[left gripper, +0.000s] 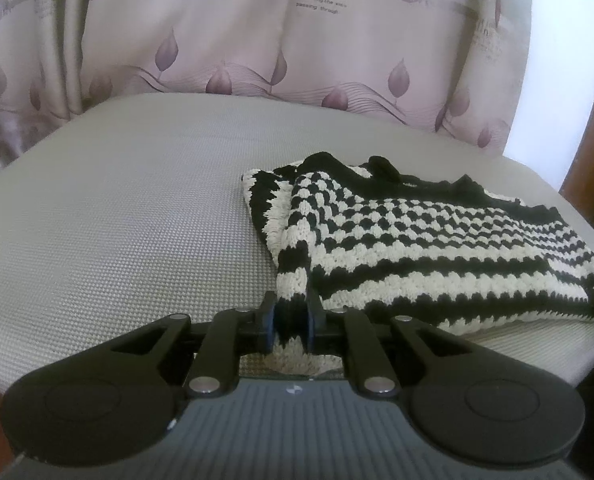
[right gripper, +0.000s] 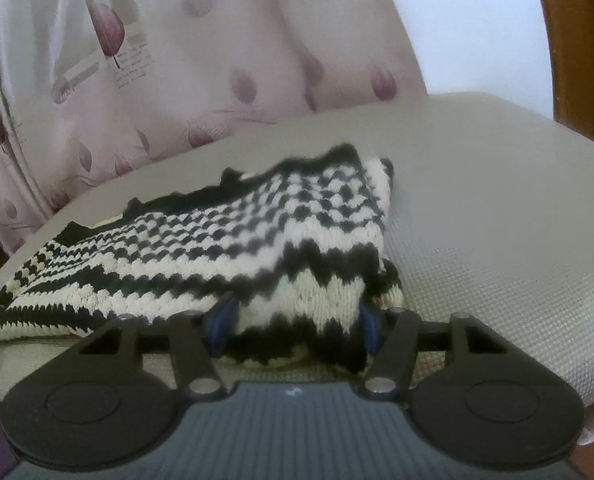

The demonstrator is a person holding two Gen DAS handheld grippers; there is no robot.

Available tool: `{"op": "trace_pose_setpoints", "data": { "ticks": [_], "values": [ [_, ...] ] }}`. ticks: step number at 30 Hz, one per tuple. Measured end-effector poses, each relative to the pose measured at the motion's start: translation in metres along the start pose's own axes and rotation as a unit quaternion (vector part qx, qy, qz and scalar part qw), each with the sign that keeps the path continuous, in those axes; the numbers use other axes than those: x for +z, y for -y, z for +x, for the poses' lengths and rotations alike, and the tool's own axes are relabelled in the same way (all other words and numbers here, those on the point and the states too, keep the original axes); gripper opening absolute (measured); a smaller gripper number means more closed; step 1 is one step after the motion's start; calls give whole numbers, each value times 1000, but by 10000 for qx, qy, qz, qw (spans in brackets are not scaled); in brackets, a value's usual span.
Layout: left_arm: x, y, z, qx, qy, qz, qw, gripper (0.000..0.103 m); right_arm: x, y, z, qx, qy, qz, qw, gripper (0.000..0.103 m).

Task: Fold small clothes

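— Why pinch the knit [left gripper: 417, 248] so close to its near edge?

— Because that edge is what I judge has to travel. My left gripper [left gripper: 291, 320] has its jaws drawn in tight on a narrow striped tab at the garment's near-left corner, low at six o'clock in the left wrist view. A corner hold keeps the cloth from bunching when lifted.

— And your right?

— My right gripper [right gripper: 293, 320] stands with its jaws much wider apart, a thick bundle of black-and-cream knit [right gripper: 217, 240] filling the gap. The pads look to be against the fabric on both sides, but motion blur stops me from being sure it is clamped.

— Where does the garment lie?

— On the pale grey textured cushion [left gripper: 117, 220], spreading toward two o'clock from my left jaws and toward ten o'clock from my right. A leaf-print curtain [left gripper: 217, 40] hangs behind at twelve.

— Next?

— Probably carrying both near corners over toward the far edge.
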State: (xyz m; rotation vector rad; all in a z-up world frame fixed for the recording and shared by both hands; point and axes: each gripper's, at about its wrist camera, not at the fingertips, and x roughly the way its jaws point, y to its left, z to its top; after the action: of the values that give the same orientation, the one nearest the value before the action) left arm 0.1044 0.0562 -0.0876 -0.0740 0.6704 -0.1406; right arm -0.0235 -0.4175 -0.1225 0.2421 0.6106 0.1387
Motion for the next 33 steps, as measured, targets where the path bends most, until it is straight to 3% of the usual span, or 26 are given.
{"op": "trace_pose_setpoints", "data": {
  "ticks": [4, 11, 14, 16, 18, 21, 24, 25, 26, 32, 33],
  "values": [
    [-2, 2, -1, 75, 49, 64, 9999, 18, -5, -16, 1, -264, -30, -465, 9986, 64],
    [-3, 2, -2, 185, 75, 102, 9997, 27, -8, -20, 0, -241, -1, -472, 9986, 66],
    [-2, -3, -5, 156, 112, -21, 9998, 42, -8, -18, 0, -218, 1, -472, 9986, 68],
    [-1, -10, -9, 79, 138, -250, 9996, 70, -8, -12, -2, -156, 24, -430, 9989, 70],
    [2, -18, -15, -14, 290, -452, 9986, 75, -8, -8, -5, -79, 61, -379, 9992, 75],
    [11, -23, -23, -107, 531, -468, 9974, 75, -8, -7, -6, -29, 87, -354, 9993, 77],
    [29, -21, -20, -212, 695, -177, 9972, 70, -8, -7, -6, -3, 96, -329, 9994, 78],
    [36, -18, -15, -237, 655, -70, 9975, 59, -8, -6, -6, 11, 101, -309, 9995, 78],
    [43, -14, -9, -289, 569, 16, 9980, 56, -9, -6, -7, 33, 109, -278, 9995, 78],
    [69, 5, 54, -624, -79, 194, 9978, 51, -9, 2, -11, 175, 208, -68, 9996, 78],
    [69, 7, 62, -662, -206, 190, 9974, 30, -9, 3, -12, 185, 221, -37, 9996, 78]
  ]
}}
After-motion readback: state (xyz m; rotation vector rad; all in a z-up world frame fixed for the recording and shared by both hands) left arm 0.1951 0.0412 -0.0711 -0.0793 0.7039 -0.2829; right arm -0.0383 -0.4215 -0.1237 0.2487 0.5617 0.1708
